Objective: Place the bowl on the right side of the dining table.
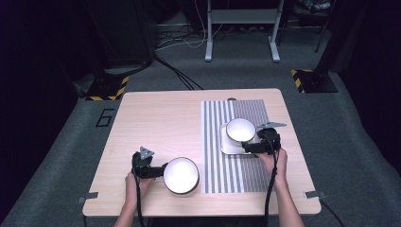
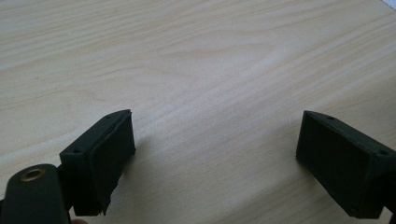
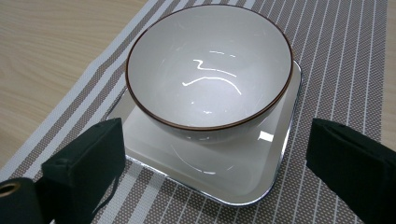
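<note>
Left gripper [image 1: 158, 171] sits near the worktop [image 1: 156, 118] front edge, fingers [image 2: 105, 154] spread over bare wood, beside the big white bowl [image 1: 181, 175], likely ready to steady it. Right gripper [image 3: 215, 163] fingers spread, pinching nothing, just short of the small bowl [image 3: 210, 65], which rests on a square plate [image 3: 243, 182] on the striped mat [image 3: 336, 60], probably just set down
</note>
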Tool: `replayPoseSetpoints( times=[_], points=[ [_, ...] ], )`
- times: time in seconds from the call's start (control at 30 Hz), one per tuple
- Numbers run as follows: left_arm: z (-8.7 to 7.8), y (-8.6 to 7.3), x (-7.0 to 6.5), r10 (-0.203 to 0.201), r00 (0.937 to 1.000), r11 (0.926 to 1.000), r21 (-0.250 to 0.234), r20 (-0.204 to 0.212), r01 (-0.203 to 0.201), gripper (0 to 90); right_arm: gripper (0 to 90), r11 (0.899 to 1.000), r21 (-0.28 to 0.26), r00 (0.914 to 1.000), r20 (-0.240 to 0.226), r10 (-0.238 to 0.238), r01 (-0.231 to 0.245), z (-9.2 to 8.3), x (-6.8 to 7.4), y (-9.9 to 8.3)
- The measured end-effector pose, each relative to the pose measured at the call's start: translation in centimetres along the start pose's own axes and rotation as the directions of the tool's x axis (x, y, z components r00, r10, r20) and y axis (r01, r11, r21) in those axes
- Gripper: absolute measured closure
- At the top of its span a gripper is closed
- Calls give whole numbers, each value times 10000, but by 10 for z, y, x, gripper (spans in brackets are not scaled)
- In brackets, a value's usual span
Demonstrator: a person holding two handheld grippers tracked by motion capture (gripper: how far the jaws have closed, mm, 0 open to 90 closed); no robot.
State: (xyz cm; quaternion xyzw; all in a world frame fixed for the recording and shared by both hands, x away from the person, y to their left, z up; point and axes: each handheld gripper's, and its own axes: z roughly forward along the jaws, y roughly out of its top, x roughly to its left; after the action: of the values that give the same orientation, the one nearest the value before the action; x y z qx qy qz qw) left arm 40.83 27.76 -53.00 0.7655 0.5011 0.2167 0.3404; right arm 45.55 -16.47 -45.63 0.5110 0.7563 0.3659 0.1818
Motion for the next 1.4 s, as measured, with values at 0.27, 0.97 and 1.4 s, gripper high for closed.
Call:
replayPoseSetpoints(
  times=[0.27, 0.97, 1.4],
  points=[
    [0, 0, 0, 24, 10000, 10000, -12, 1, -24, 113, 41, 9994, -114, 9994, -89, -335, 333, -10, 11, -11],
    [0, 0, 0, 18, 10000, 10000, 7, -1, -18, 113, 41, 9984, -27, 9984, -24, -571, 571, -22, 23, -46],
    [0, 0, 0, 24, 10000, 10000, -30, 3, -24, 114, 41, 9989, 57, 9981, 408, -461, 459, -28, 17, -73]
  ],
)
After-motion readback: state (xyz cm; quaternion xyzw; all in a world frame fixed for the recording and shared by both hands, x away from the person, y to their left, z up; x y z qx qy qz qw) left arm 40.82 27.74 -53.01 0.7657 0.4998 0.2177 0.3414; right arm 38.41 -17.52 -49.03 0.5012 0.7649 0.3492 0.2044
